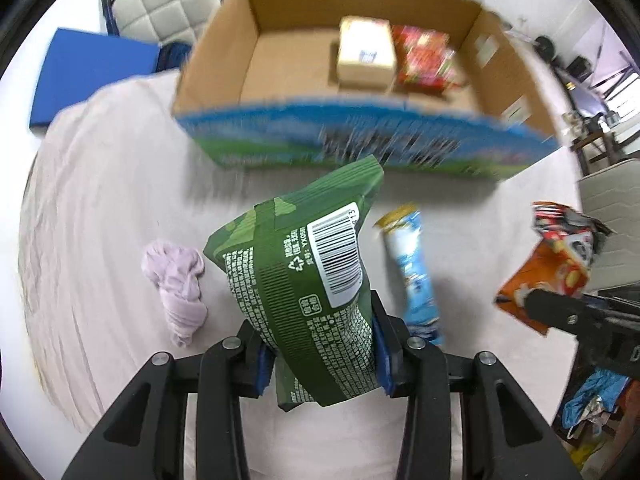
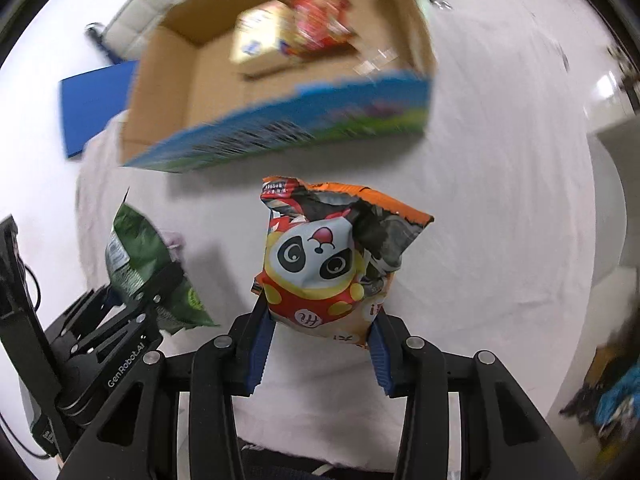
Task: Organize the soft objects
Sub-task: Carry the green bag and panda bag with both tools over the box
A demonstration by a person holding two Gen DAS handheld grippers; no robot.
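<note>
My left gripper (image 1: 320, 356) is shut on a green snack bag (image 1: 304, 280) with a barcode label, held above the pale cloth. My right gripper (image 2: 320, 344) is shut on an orange panda snack bag (image 2: 324, 264). Each view shows the other: the orange bag (image 1: 548, 264) at the right of the left wrist view, the green bag (image 2: 140, 268) at the left of the right wrist view. An open cardboard box (image 1: 512, 80) lies ahead, holding a beige packet (image 1: 364, 52) and a red packet (image 1: 424, 60). A blue stick packet (image 1: 416, 272) and a lilac cloth bundle (image 1: 180, 284) lie on the cloth.
The box has a blue and green printed front wall (image 2: 304, 128). A blue mat (image 1: 92, 72) and a white padded chair (image 1: 168, 4) stand behind at the left. Clutter sits at the far right edge (image 1: 592, 400).
</note>
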